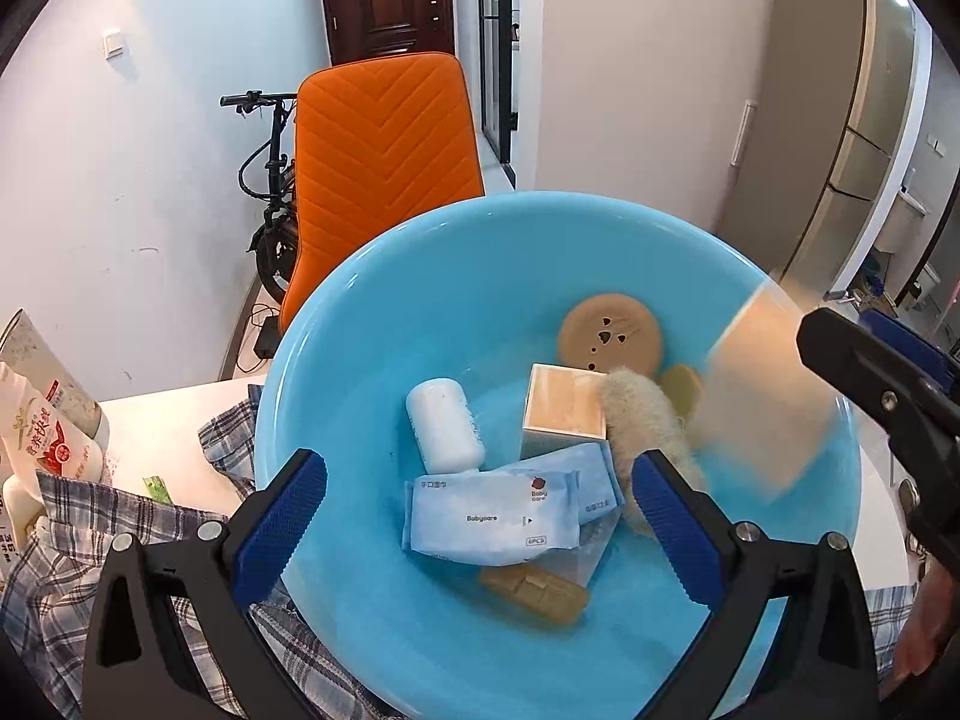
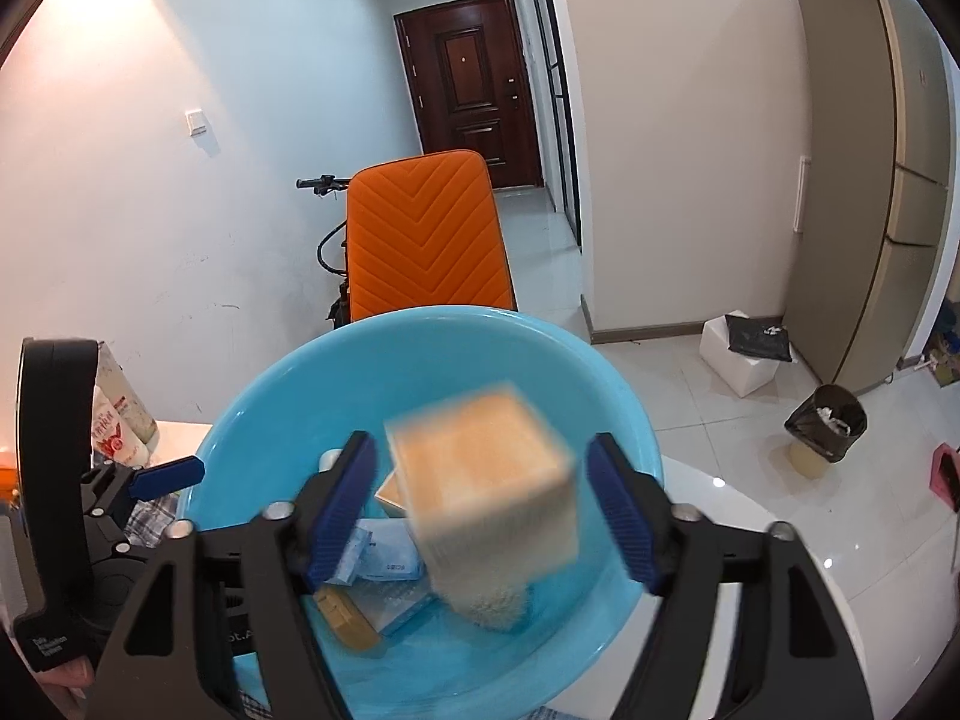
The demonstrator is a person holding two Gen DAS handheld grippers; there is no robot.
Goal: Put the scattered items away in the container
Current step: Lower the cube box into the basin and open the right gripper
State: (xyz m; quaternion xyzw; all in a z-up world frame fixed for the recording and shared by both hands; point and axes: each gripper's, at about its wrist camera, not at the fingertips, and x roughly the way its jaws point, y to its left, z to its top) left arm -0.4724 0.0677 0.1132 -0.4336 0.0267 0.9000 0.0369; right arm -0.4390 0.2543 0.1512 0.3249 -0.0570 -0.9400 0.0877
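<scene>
A light blue basin holds a white bottle, a wipes pack, a small beige box, a round tan lid, a fuzzy brush and a tan bar. My left gripper is open and empty over the basin's near side. My right gripper is open over the basin. A blurred orange-beige box is between its fingers, apart from both pads, in the air above the basin. It also shows in the left wrist view.
A plaid cloth and a red-and-white pouch lie on the white table left of the basin. An orange chair stands behind the table. A bin and a white box are on the floor at right.
</scene>
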